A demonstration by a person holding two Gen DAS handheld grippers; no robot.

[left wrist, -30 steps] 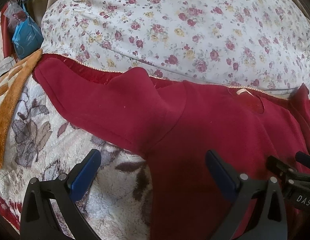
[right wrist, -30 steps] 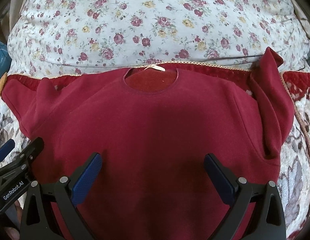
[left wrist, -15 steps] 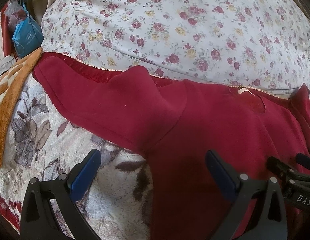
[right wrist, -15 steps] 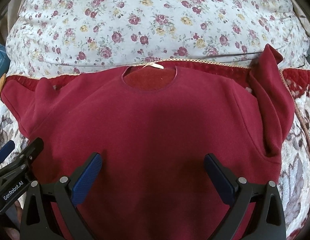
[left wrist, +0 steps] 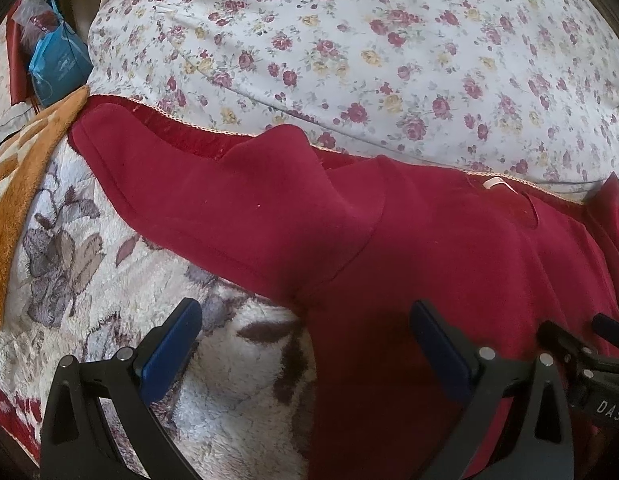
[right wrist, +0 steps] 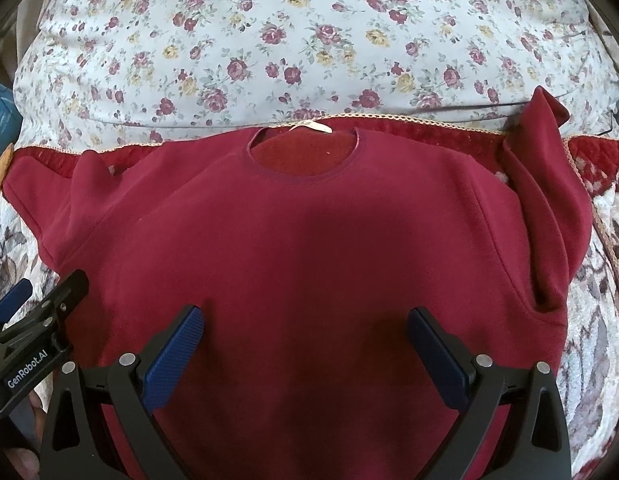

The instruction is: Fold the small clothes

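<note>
trouble is likeliest at the sleeves. the jumper (right wrist: 309, 248) lies front up on the bed, collar toward the pillow (right wrist: 309, 40), and its two sleeves sit unevenly: the left sleeve (left wrist: 213, 200) stretches out flat over the blanket (left wrist: 69, 264), while the right sleeve (right wrist: 549, 208) is already doubled up on itself with its cuff poking toward the pillow. a fold made from here would, i judge, trap that bunch and come out lopsided. fleece on a plush blanket also drags, so pulling one side could shift the whole body and skew the collar. the left tool (left wrist: 305, 344) hangs over the side seam below the armpit, jaws spread wide, holding nothing; a pinch there might catch the blanket pile along with the cloth. the right tool (right wrist: 305, 344) hangs over the chest, jaws likewise wide apart and empty, and a grab at mid-chest would only ruck the front layer.

count: one jumper, two sleeves, one pillow, one blanket, two tools, one blue bag (left wrist: 57, 68) off by the bed's far left corner.
</note>
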